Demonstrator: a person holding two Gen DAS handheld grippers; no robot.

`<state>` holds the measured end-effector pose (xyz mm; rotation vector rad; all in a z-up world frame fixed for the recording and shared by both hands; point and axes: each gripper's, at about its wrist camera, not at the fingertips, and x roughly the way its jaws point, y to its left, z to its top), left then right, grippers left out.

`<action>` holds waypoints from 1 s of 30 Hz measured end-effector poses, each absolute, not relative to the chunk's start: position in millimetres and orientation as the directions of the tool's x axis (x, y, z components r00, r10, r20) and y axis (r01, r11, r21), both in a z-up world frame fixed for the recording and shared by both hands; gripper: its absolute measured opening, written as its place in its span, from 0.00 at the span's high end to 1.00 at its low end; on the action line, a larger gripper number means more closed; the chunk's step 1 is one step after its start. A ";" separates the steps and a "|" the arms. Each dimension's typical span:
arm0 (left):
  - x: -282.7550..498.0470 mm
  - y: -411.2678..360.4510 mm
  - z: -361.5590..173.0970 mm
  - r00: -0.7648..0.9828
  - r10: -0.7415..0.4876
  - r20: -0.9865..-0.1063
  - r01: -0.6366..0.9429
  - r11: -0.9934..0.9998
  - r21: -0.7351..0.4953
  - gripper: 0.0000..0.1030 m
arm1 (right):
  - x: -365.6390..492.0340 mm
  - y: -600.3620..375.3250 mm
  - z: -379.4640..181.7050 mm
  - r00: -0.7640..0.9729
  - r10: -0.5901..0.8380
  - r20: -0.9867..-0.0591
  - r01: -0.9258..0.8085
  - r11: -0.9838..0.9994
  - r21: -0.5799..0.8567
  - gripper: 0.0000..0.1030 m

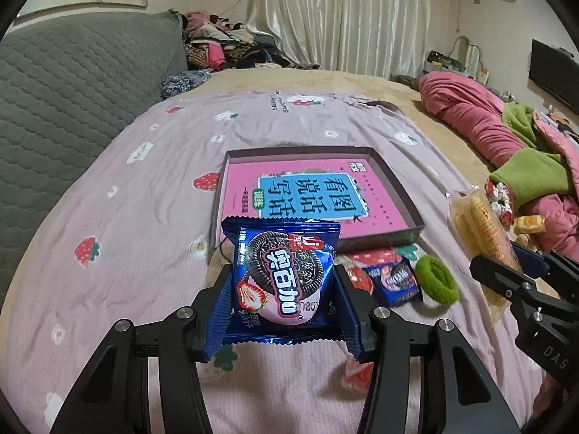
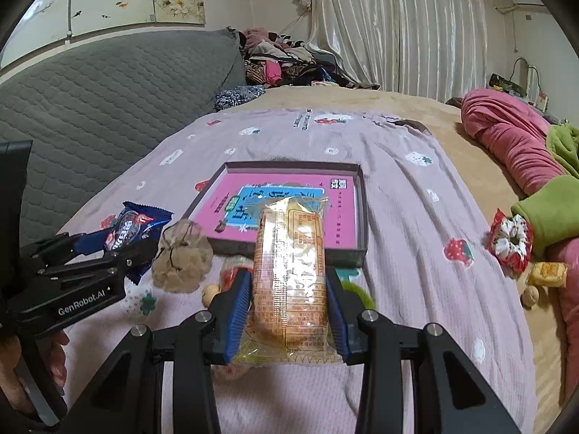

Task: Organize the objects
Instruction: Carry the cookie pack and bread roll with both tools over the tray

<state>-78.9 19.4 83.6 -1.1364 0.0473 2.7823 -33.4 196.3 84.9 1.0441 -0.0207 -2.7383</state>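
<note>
My left gripper (image 1: pixel 284 289) is shut on a blue Oreo cookie packet (image 1: pixel 284 271), held above the bed just in front of a shallow dark box (image 1: pixel 398 181) with a pink book inside. My right gripper (image 2: pixel 287 307) is shut on a long orange-and-clear biscuit packet (image 2: pixel 289 264), also held before the box (image 2: pixel 363 217). In the right wrist view the left gripper and its Oreo packet (image 2: pixel 134 229) show at the left; in the left wrist view the right gripper and biscuit packet (image 1: pixel 481 224) show at the right.
On the pink strawberry bedsheet (image 1: pixel 144 217) lie a second small Oreo packet (image 1: pixel 396 282), a green hair tie (image 1: pixel 436 284), a beige fuzzy scrunchie (image 2: pixel 182 256), a red-white scrunchie (image 2: pixel 510 240), a yellow snack (image 2: pixel 546 273). Pink and green bedding (image 2: pixel 514 144) lies right, a grey headboard cushion (image 2: pixel 108 101) left.
</note>
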 end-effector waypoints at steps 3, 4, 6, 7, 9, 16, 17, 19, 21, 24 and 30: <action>-93.7 22.3 84.7 -0.706 0.111 -0.699 -0.144 -0.989 -0.012 0.48 | -46.8 196.8 87.8 -0.732 -0.203 -0.650 0.188 -0.978 0.094 0.61; -99.2 22.8 85.2 -0.709 0.109 -0.696 -0.145 -0.989 -0.007 0.48 | -51.2 197.2 88.7 -0.733 -0.204 -0.649 0.187 -0.978 0.096 0.61; -108.5 24.9 85.7 -0.710 0.107 -0.696 -0.148 -0.989 -0.001 0.48 | -61.6 196.0 89.8 -0.733 -0.204 -0.649 0.189 -0.977 0.094 0.61; -114.2 25.7 85.9 -0.711 0.104 -0.696 -0.147 -0.989 0.003 0.48 | -65.7 195.6 90.1 -0.734 -0.203 -0.648 0.189 -0.978 0.092 0.61; -124.4 27.0 85.9 -0.712 0.103 -0.694 -0.148 -0.989 0.005 0.48 | -74.2 194.6 90.2 -0.736 -0.204 -0.645 0.189 -0.978 0.093 0.61; -158.1 30.6 84.8 -0.717 0.109 -0.688 -0.149 -0.989 -0.002 0.48 | -107.9 196.6 86.0 -0.741 -0.210 -0.637 0.178 -0.977 0.116 0.61; -163.0 30.7 84.6 -0.718 0.108 -0.687 -0.146 -0.989 -0.002 0.48 | -112.0 197.0 85.6 -0.740 -0.213 -0.638 0.178 -0.977 0.120 0.61; -173.8 31.5 82.7 -0.715 0.107 -0.691 -0.143 -0.990 -0.005 0.48 | -121.9 198.0 84.8 -0.741 -0.207 -0.639 0.175 -0.978 0.114 0.61; -183.8 31.5 82.0 -0.715 0.108 -0.690 -0.143 -0.990 -0.007 0.48 | -130.7 199.3 84.6 -0.744 -0.198 -0.638 0.170 -0.980 0.105 0.61; -194.7 31.4 81.4 -0.718 0.104 -0.688 -0.138 -0.990 -0.006 0.48 | -141.3 203.2 84.2 -0.746 -0.194 -0.637 0.163 -0.981 0.109 0.61; -224.7 25.5 73.7 -0.713 0.094 -0.695 -0.117 -0.993 -0.014 0.48 | -162.2 209.2 82.5 -0.750 -0.195 -0.632 0.152 -0.981 0.122 0.61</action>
